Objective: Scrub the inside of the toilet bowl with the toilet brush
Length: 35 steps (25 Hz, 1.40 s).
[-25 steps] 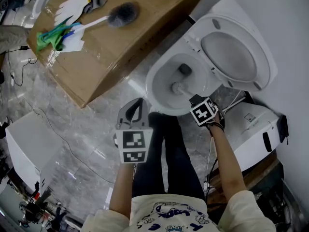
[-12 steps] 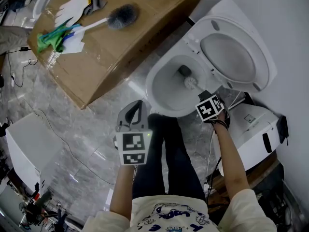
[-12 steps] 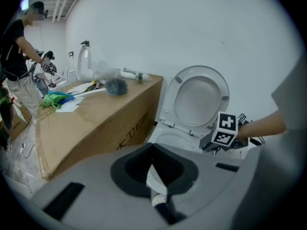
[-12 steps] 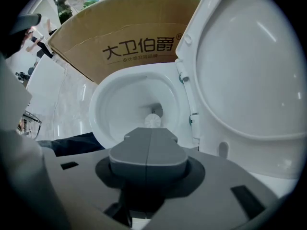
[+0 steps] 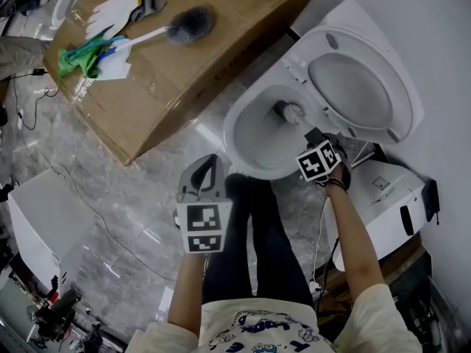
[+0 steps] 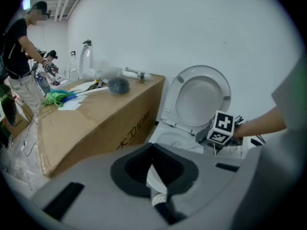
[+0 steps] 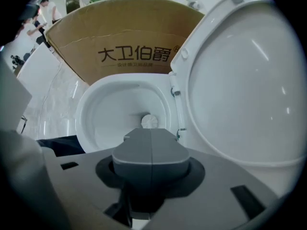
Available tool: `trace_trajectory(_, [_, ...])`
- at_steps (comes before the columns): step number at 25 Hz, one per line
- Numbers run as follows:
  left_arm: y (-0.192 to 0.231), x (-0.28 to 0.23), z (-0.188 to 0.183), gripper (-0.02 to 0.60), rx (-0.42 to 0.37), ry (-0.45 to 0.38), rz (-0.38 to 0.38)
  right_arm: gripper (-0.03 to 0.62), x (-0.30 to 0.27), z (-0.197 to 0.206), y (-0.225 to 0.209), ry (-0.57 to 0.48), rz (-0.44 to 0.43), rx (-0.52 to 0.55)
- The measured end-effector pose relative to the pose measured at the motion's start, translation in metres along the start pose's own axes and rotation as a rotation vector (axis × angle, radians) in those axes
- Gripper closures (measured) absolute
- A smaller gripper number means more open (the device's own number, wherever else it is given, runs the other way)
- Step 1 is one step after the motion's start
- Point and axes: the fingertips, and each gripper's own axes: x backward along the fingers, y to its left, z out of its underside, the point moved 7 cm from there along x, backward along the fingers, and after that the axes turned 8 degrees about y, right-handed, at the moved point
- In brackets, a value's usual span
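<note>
Right gripper view shows the brush [image 7: 149, 121] head just ahead of the jaw tips, low in the bowl [image 7: 103, 111] and close to the drain. The right gripper [image 7: 151, 150] has its jaws pressed together with only a seam between them. The thin handle they pinch is hidden beneath them here. In the head view it runs from the gripper's tip down to the bristles.

The scrub looks under way, with the head at the far, low part of the bowl. To do it well, I would lean the handle so the bristles press flat against the wall instead of skating over it. Then sweep in rings, from under the rim down to the drain. Include the near wall directly below the gripper, which is the awkward part to reach from this angle. A thin handle can twist between flat jaws, so push along its length and avoid levering it sideways.

The raised lid [image 7: 244, 80] stands close on the gripper's right, so wide strokes that way risk knocking it.

The left gripper [image 5: 212, 159] hangs behind and to the left, outside the bowl, with its tips together on nothing. Beyond the bowl is a box [image 7: 136, 37] with a second brush [image 5: 190, 22] lying on top.
</note>
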Motion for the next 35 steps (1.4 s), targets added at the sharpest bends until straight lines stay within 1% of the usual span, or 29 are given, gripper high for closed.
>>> trace_trajectory(4, [0.002, 0.000, 0.002, 0.580, 0.006, 0.001, -0.002, 0.428, 0.005, -0.017, 0.002, -0.058, -0.005, -0.051])
trace_trajectory(8, [0.004, 0.001, 0.002, 0.580, 0.003, -0.002, 0.000, 0.428, 0.015, -0.041, 0.009, -0.116, -0.010, -0.034])
trace_trajectory(10, [0.005, 0.001, 0.002, 0.580, 0.005, -0.002, -0.001, 0.427, 0.019, -0.052, 0.012, -0.142, -0.025, -0.044])
trace_trajectory(12, [0.006, 0.000, 0.004, 0.580, 0.011, 0.000, -0.004, 0.428, 0.021, -0.061, 0.014, -0.161, -0.068, -0.101])
trace_trajectory(15, [0.007, 0.001, 0.005, 0.580, 0.015, -0.001, -0.004, 0.428, 0.023, -0.067, 0.015, -0.189, -0.149, -0.234])
trace_trajectory(19, [0.008, 0.001, 0.007, 0.580, 0.017, -0.002, -0.002, 0.427, 0.024, -0.067, 0.016, -0.187, -0.234, -0.383])
trace_trajectory(22, [0.008, 0.002, 0.008, 0.580, 0.015, -0.004, -0.003, 0.427, 0.024, -0.062, 0.017, -0.185, -0.281, -0.421])
trace_trajectory(26, [0.007, 0.001, 0.009, 0.580, 0.010, -0.005, 0.001, 0.427, 0.025, -0.056, 0.024, -0.186, -0.350, -0.390])
trace_trajectory(29, [0.004, 0.001, 0.009, 0.580, 0.003, -0.004, 0.009, 0.427, 0.025, -0.052, 0.033, -0.185, -0.394, -0.318])
trace_trajectory(32, [0.001, 0.000, 0.010, 0.580, 0.000, 0.000, 0.016, 0.427, 0.029, -0.047, 0.042, -0.187, -0.416, -0.218])
trace_trajectory(35, [-0.002, -0.001, 0.010, 0.580, -0.004, 0.003, 0.022, 0.427, 0.035, -0.044, 0.055, -0.194, -0.429, -0.057])
